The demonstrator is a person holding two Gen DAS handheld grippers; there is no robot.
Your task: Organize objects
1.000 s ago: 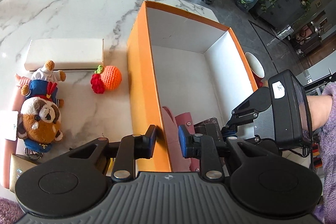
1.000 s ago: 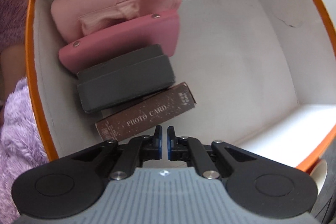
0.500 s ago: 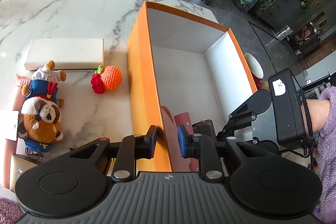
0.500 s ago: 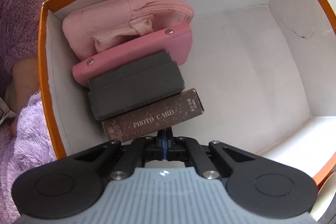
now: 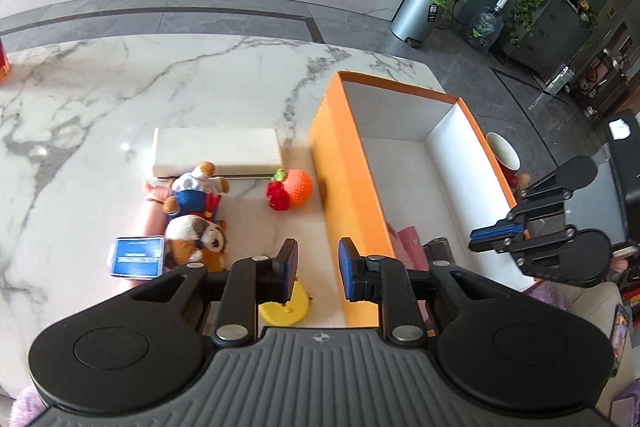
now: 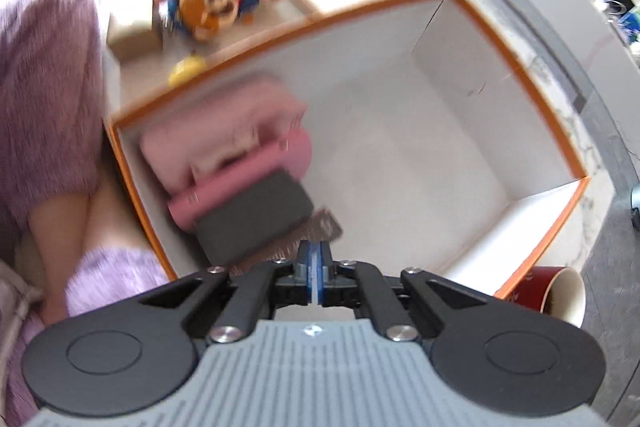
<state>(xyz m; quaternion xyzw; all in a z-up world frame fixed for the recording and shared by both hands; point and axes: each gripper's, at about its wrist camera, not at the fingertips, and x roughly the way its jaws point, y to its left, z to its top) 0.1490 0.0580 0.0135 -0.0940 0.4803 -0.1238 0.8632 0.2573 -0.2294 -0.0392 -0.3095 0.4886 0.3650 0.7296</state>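
Observation:
The orange box (image 5: 340,167) with white inside stands on the marble table. At its near end lie a pink pouch (image 6: 224,147), a pink case (image 6: 248,183), a dark grey case (image 6: 256,219) and a brown photo card box (image 6: 326,227). My right gripper (image 6: 315,267) hangs above that end, shut and holding nothing; the left wrist view shows the right gripper (image 5: 496,231) too. My left gripper (image 5: 319,269) hovers just left of the box's long wall, jaws close together with nothing between them.
Left of the box lie a crochet orange (image 5: 298,187), a white flat box (image 5: 216,151), two plush toys (image 5: 196,231), a blue card box (image 5: 138,261) and a yellow round thing (image 5: 286,307). A red cup (image 6: 556,291) stands beyond the box's right wall.
Both grippers have risen. The left one came off the box's orange wall and shifted left. The right one pulled up out of the box and rolled; its view is blurred.

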